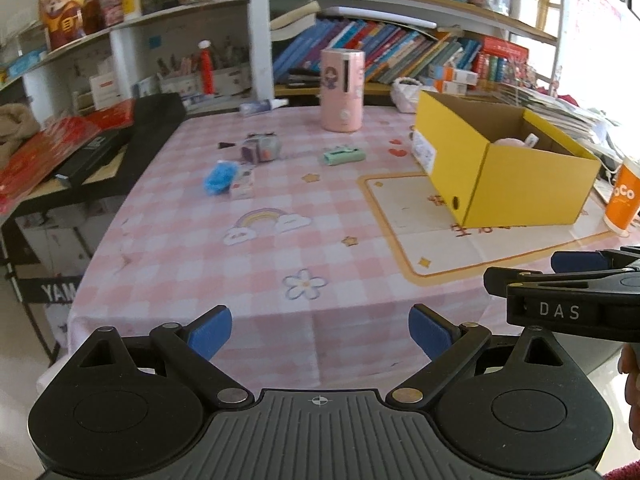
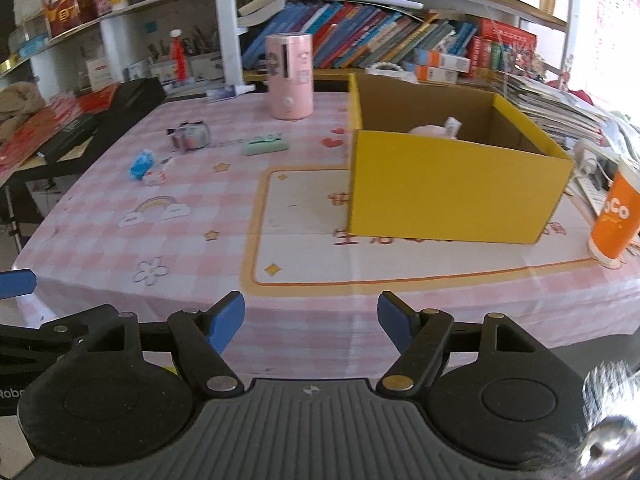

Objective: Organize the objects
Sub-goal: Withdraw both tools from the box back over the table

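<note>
1. Left gripper (image 1: 320,334): jaws wide apart, nothing between the blue pads. It hangs over the near edge of the bench (image 1: 280,264), well short of any object.
2. Right gripper (image 2: 311,322): jaws also well apart and empty, likewise at the near edge, facing the yellow box (image 2: 452,196).
3. Loose items lie toward the far left of the bench: a blue packet (image 1: 219,176), a small pale carton (image 1: 243,186) touching it, a grey cube-shaped toy (image 1: 262,149) and a green case (image 1: 344,155). A tall pink canister (image 1: 342,90) stands upright behind them.
4. The yellow box sits open on the right half of the bench; a pink object (image 2: 430,130) already lies inside, only partly visible.
5. Judged stage: approach — no item has yet been gripped.
6. Risks from here:
   - The blue packet and the carton touch, so a closing gripper may drag or trap both.
   - The green case lies low and flat; pads arriving too high would slip off it.
   - A wide reach may knock over the pink canister.
   - The orange cup (image 2: 616,216) stands just beside the box — a careless right-hand swing could tip it.
</note>
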{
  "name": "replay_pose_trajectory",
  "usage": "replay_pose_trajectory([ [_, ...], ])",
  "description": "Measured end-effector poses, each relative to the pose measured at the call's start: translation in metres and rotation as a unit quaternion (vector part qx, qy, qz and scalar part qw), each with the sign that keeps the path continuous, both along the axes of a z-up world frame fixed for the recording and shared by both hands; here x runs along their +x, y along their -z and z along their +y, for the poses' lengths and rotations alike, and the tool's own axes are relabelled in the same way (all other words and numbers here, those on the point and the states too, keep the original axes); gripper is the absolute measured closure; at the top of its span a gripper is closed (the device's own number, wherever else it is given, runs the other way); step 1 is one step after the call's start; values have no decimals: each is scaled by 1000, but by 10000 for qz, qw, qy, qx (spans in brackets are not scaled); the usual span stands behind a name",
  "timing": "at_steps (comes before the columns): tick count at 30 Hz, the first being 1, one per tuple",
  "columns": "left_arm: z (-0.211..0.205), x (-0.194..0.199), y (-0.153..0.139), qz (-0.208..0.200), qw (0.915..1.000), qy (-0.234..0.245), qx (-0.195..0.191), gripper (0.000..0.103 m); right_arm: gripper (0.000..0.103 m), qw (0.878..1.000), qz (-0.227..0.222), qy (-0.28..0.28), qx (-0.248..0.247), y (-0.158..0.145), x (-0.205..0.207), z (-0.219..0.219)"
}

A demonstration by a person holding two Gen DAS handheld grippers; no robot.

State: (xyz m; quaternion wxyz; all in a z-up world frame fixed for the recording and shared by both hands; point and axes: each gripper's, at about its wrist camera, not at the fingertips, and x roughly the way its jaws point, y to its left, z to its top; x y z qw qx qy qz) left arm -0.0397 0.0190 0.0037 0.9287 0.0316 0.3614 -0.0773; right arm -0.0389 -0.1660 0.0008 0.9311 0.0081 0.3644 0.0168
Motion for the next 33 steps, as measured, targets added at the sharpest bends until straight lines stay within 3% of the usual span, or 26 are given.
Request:
replay_pose_trajectory([
  [15,37,-7,-6,-153,9993,-334,-73,6,29,9992,-165,-360,-66,-6,-1,40],
  [33,43,10,-4,-104,9990,-421,-95,6,29,9982,-159,-569,-87,-5,18,57],
])
